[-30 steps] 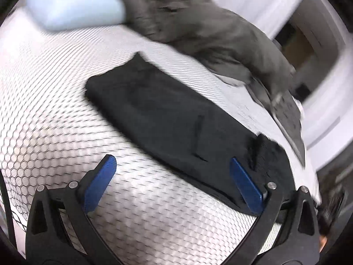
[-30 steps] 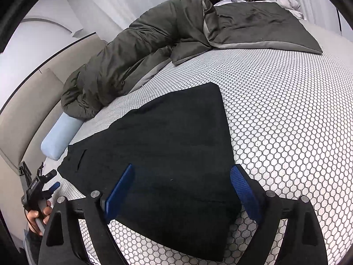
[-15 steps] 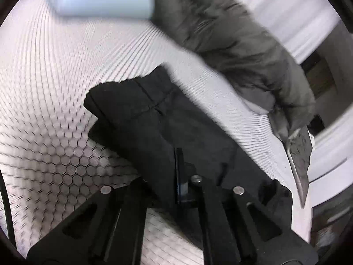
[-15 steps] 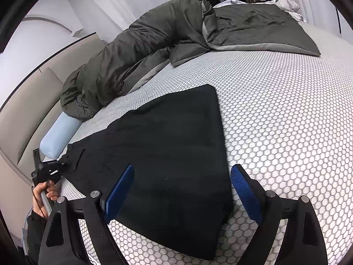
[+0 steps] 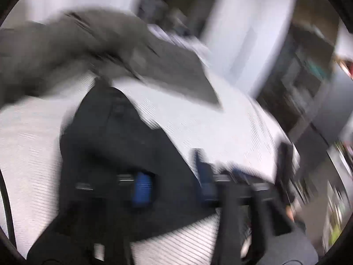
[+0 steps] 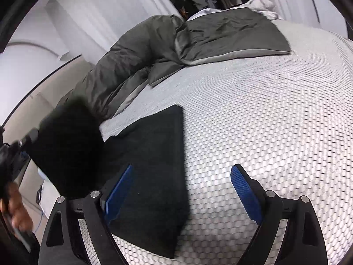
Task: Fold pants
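Reaching from the left of the right wrist view, the person's hand carries the left tongs beside a raised, blurred flap of the black pants, which lie on the bed with its honeycomb-textured white cover. The left tongs' blue pads are parting; whether cloth sits between them, blur hides. The right tongs gape wide, one pad over the matte fabric. Only the right view shows the crumpled grey duvet sharply.
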`<state>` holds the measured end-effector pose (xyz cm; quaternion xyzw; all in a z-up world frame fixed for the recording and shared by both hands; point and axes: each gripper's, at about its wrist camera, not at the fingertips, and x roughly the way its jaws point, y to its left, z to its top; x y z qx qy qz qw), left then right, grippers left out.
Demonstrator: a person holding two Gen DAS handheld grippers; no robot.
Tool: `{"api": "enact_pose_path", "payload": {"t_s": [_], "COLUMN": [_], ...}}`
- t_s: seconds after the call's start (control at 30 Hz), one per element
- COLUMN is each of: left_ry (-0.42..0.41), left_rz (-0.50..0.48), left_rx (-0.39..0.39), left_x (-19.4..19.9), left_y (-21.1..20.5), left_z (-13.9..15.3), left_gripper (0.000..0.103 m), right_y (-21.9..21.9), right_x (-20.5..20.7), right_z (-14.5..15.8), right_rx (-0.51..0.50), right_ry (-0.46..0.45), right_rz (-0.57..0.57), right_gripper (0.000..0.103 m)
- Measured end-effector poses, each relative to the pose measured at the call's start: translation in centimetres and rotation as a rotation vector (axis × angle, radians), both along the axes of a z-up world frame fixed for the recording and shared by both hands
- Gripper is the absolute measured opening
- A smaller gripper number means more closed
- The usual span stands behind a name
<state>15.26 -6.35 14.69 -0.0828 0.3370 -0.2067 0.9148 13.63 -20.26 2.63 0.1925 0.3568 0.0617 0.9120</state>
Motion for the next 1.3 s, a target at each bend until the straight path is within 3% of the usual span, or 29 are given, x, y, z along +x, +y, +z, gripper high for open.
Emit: {"api": "enact_pose_path", "payload": {"t_s": [0.03,0.1,0.23,0.33,0.43,0.57,0.73,0.93,1.07,1.2,1.3], "left_ry": [0.035,0.046,0.062,-0.016,-0.018,0.071,0.122,0.196,0.207,0.207,0.204], "left_rz": [-0.035,-0.043,-0.061,0.058,0.267,0.32,0.384,0.386,0.376,0.357,0.347], "left_rx": [0.013,0.025,-0.05,-0.042,0.005,-0.011,0.129,0.118,0.093,0.089,0.086], "left_x": [0.0,-0.7,-2.5,-3.9,-3.6,-2.5,-1.6,-0.3,0.2,0.1,-0.2], "left_y": [-1.2,-1.5,2.4,7.1,11.7,15.0,16.1,17.8,18.6,19.2,19.4], "left_z": [-1.3,-3.3,-5.5,-6.3,-8.3,-11.3,-13.8,-16.2,-16.7,-17.1,-17.1], "left_gripper": [0.062,0.063,0.066,0.083,0.083,0.083,0.083,0.086,0.087,0.087,0.088], "right_y": [-0.4,-1.7,-3.2,-2.8,-1.2,2.1,7.3,16.7,21.6,23.5,21.1], "right_x": [-0.1,-0.1,-0.1,-0.1,0.4,0.5,0.9,-0.3,-0.3,0.6,0.5], "right_z": [0.0,-0.2,-0.2,-0.2,-0.6,-0.7,-0.4,-1.3,-3.2,-4.5,-2.8], "right_rx": [0.0,0.007,0.042,0.019,-0.007,-0.048,-0.114,-0.272,-0.404,-0.557,-0.503], "right_ry": [0.0,0.007,0.017,0.023,0.045,0.045,0.028,0.02,0.054,0.057,-0.006], "right_rz": [-0.015,-0.05,-0.076,-0.061,-0.003,0.104,0.246,0.481,0.556,0.487,0.314], "right_gripper": [0.09,0.09,0.09,0.09,0.09,0.09,0.09,0.09,0.09,0.09,0.09]}}
